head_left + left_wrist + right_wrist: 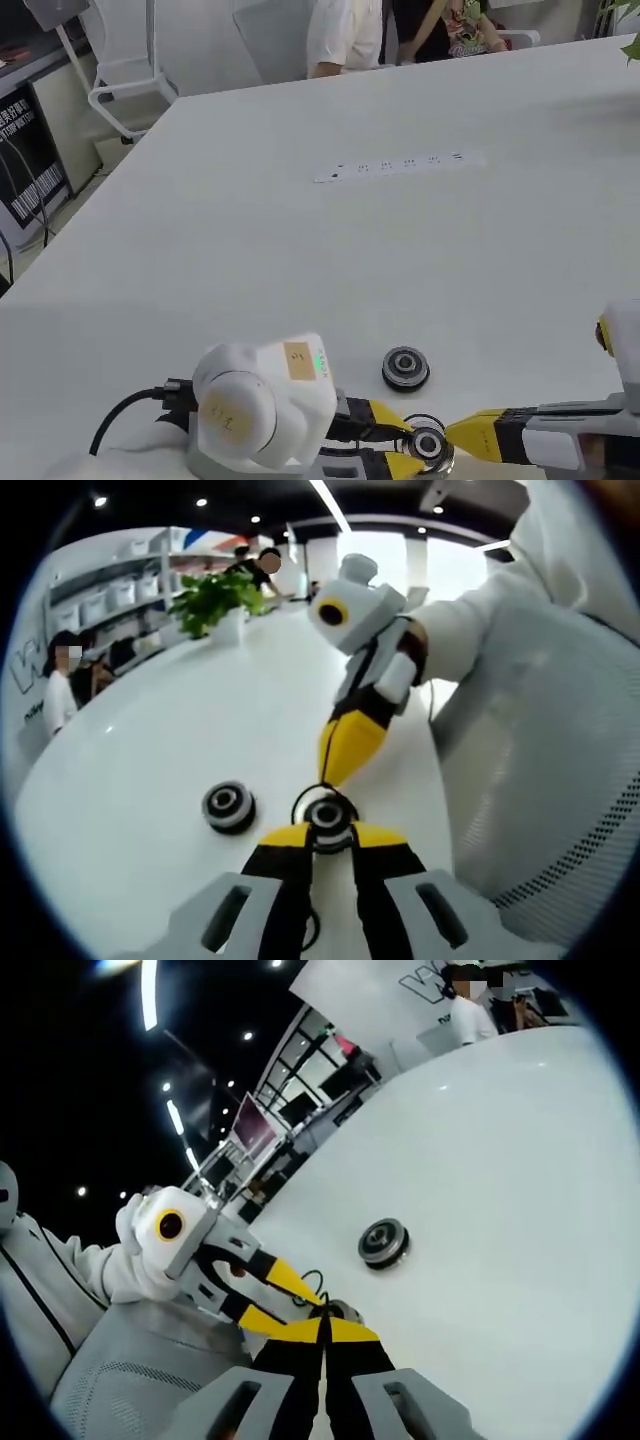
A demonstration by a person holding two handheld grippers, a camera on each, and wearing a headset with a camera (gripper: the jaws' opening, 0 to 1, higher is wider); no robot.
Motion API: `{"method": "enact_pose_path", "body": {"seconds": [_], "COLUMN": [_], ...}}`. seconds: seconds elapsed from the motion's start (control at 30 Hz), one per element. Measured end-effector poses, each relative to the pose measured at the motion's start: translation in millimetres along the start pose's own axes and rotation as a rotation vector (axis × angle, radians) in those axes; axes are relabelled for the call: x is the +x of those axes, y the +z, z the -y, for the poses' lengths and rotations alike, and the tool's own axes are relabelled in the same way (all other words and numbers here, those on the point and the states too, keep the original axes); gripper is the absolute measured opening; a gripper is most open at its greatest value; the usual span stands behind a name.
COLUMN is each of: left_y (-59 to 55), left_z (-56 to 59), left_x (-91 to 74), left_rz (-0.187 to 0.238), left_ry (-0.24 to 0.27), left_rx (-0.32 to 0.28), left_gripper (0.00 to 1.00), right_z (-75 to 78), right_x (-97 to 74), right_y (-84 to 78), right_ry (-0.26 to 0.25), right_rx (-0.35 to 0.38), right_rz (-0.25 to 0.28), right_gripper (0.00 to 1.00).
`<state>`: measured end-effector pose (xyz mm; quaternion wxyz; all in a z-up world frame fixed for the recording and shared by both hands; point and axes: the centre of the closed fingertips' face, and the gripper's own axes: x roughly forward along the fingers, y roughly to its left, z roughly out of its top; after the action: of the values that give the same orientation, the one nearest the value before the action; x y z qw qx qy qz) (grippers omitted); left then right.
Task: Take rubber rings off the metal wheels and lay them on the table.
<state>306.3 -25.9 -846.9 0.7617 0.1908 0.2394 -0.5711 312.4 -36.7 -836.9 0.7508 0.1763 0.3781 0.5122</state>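
Observation:
My left gripper [412, 446] is at the table's near edge, shut on a small metal wheel [429, 444]. In the left gripper view its yellow jaws [330, 832] clamp the wheel [330, 813] on both sides. My right gripper [456, 432] comes in from the right, its jaws closed on a thin black rubber ring [308, 798] that loops off the wheel's side. In the right gripper view the shut jaws [322, 1324] meet the ring [316, 1282] beside the wheel [343, 1310]. A second wheel [405, 367] with its rubber ring on lies flat on the table [300, 260], just beyond.
A white power strip [400, 165] lies mid-table. People [345, 35] stand at the table's far edge, and a white chair [120, 70] is at the far left. A potted plant [215, 600] stands farther along the table. The person's white sleeve [560, 730] is close behind the right gripper.

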Motion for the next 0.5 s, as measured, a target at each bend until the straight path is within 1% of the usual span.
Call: {"method": "enact_pose_path", "body": {"seconds": [0.07,0.1,0.27,0.37,0.4,0.5], "left_y": [1.6,4.2,11.1,18.0,20.4,31.7], "left_z": [1.7,2.6,4.6,0.4,-1.0,-8.6], "left_x": [-1.7,-3.3,-13.1,-21.4,-24.1,-35.2], "left_rz": [0.003,0.007,0.014,0.032,0.036,0.061], "left_ry": [-0.006,-0.007,-0.01,0.004,0.007,0.034], "left_rx": [0.001,0.0,0.015,0.009,0.003,0.005], "left_gripper": [0.21,0.22,0.26,0.33,0.37,0.46], "right_z": [-0.2,-0.2,-1.2,-2.1,-2.4,-4.8], "right_x": [-1.1,-1.9,-6.3,-10.3,-11.5,-16.2], "right_y": [0.6,1.0,4.1,7.9,9.3,13.6], "right_ry": [-0.004,-0.006,-0.015,-0.024,-0.026,-0.029], "right_rx": [-0.004,-0.005,-0.009,-0.014,-0.014,-0.018], "right_rz": [-0.001,0.0,0.004,0.015,0.019,0.034], "right_gripper": [0.0,0.0,0.0,0.0,0.0,0.0]}}
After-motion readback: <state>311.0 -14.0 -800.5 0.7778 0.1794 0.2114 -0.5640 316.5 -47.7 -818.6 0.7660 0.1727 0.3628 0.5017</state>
